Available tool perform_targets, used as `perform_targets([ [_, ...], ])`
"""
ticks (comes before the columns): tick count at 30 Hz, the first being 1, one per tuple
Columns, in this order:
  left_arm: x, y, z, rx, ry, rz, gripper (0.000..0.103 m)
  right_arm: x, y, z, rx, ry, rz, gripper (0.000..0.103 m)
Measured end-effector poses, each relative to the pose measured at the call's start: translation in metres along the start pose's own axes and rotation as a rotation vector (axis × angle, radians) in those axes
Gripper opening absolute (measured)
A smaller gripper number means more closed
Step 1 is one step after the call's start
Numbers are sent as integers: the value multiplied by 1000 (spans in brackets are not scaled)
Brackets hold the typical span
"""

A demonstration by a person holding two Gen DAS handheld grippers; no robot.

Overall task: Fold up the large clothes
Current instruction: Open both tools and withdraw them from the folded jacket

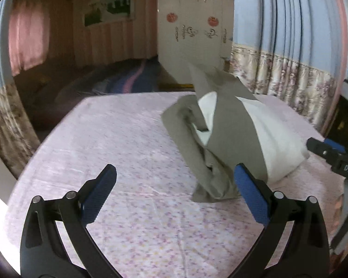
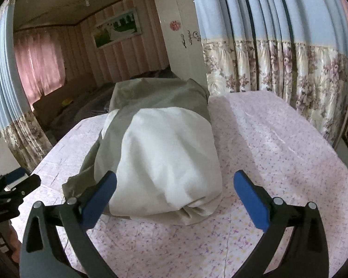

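Left gripper (image 1: 175, 180) and right gripper (image 2: 175, 186) both spread wide, empty; bundled grey-and-white garment (image 2: 164, 157) on pink floral tablecloth (image 2: 278, 153), its far end hidden

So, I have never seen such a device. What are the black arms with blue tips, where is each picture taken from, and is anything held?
There is no robot here. A person holds a hand tool in each hand, each with two fingers and a wide-angle camera looking along them. One picture comes from the left gripper, the other from the right gripper. The blue parts are the finger pads.

Both look down on a table with a pink flowered cloth. On it lies a bundled garment, olive outside and white inside, roughly folded.

Nothing is held: both grippers are wide open. The garment lies just ahead of the right one, with no pad pressing on it. Each gripper also shows at the edge of the other's picture.
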State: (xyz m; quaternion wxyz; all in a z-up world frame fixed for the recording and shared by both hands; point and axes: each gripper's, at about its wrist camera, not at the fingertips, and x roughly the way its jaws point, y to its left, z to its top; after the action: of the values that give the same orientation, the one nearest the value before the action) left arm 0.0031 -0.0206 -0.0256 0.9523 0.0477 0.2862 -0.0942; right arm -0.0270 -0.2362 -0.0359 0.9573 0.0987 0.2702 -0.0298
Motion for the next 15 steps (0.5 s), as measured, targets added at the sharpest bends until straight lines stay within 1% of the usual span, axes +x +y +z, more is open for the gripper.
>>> perform_targets([
  [5, -10, -1, 3, 33, -24, 80, 100, -19, 18, 1, -69, -46, -53, 101],
  [7, -17, -3, 3, 42, -52, 91, 100, -25, 22, 2, -82, -59, -75, 101],
  [9, -24, -3, 3, 31, -78, 107, 100, -33, 25, 4, -78, -72, -79, 101],
  [13, -41, 2, 7, -3, -124, 90, 100, -47, 33, 7, -83, -97, -91, 101],
  [15, -50, 5, 8, -23, -148, 114, 100, -53, 38, 9, -96, -108, -98, 101],
])
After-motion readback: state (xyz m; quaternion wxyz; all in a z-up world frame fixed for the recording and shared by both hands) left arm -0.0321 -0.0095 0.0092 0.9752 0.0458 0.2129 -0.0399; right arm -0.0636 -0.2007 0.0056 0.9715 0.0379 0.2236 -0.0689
